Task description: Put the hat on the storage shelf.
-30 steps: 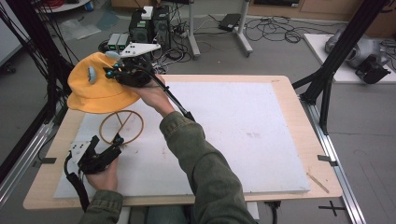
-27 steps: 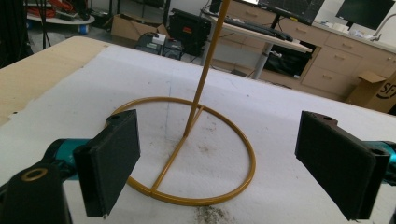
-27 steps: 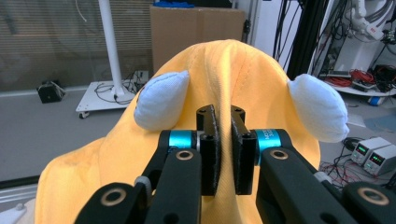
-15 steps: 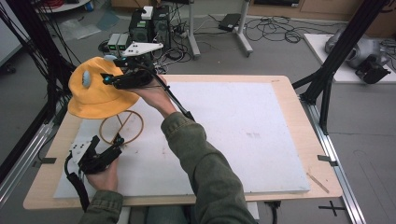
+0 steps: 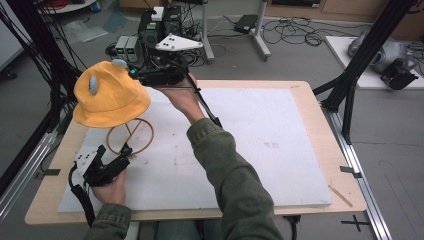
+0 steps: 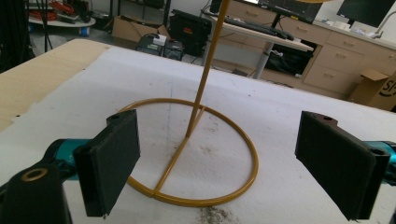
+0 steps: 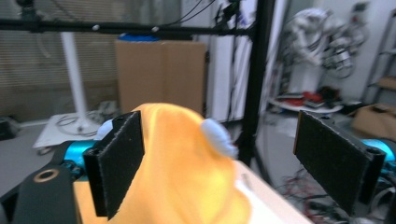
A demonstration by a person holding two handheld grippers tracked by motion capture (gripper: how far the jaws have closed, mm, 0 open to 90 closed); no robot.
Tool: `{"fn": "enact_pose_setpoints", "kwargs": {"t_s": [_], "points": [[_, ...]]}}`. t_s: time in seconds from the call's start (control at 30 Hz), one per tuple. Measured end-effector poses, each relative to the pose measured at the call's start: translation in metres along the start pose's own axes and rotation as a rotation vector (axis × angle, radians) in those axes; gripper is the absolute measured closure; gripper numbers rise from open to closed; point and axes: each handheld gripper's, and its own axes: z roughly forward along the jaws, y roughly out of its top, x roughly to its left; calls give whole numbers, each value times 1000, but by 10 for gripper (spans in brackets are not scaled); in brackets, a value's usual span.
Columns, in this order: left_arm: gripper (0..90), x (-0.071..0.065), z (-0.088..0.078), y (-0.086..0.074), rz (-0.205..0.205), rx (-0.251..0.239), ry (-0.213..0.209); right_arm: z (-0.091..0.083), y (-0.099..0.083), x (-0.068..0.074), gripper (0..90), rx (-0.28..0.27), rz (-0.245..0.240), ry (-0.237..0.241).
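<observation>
Your left gripper (image 5: 112, 165) rests near the left front of the white foam-covered table (image 5: 280, 150), jaws spread with nothing between them, aimed at the ring base of the thin yellow wire stand (image 6: 196, 154) just beyond — its upright post rises straight ahead. On top of that stand, to the far left, sits the soft yellow bucket hat with pale blue ears (image 5: 107, 95). Your right gripper (image 5: 142, 75) is the nearer one — jaws wide apart beside the hat's right edge.

Bucket hat (image 5: 110, 96): yellow-orange, pale blue ears (image 5: 93, 83). Wire hat stand (image 6: 196, 149): mustard yellow. Table mat (image 5: 280, 150): white; gripper jaws: black.
</observation>
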Motion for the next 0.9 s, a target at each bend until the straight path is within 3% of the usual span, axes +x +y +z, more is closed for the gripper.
{"fn": "enact_pose_setpoints", "kwargs": {"t_s": [0.17, 0.2, 0.27, 0.3, 0.37, 0.57, 0.6, 0.67, 0.8, 0.9], "points": [[143, -1, -2, 2, 24, -10, 9, -45, 14, -9, 151, -48, -23, -100], [143, -1, -2, 2, 26, -12, 10, -67, 14, -11, 151, -100, -38, -162], [143, -2, -2, 3, 36, -16, 10, -75, 13, -12, 149, -96, -37, -180], [143, -3, -2, 3, 41, -17, 12, -98, 8, -16, 150, -110, -47, -243], [143, -4, -3, 3, 50, -20, 13, -107, 7, -17, 149, -106, -50, -263], [143, -7, -3, 4, 66, -32, 23, -174, -15, -22, 150, -130, -51, -404], [144, -7, -3, 4, 66, -32, 25, -193, -23, -23, 150, -129, -54, -447], [143, -7, -3, 5, 75, -37, 30, -200, -26, -23, 151, -132, -47, -460], [143, -9, -2, 5, 88, -47, 38, -237, -53, -27, 152, -110, -5, -550], [143, -11, -1, 5, 101, -48, 39, -246, -66, -28, 152, -91, 19, -576]]}}
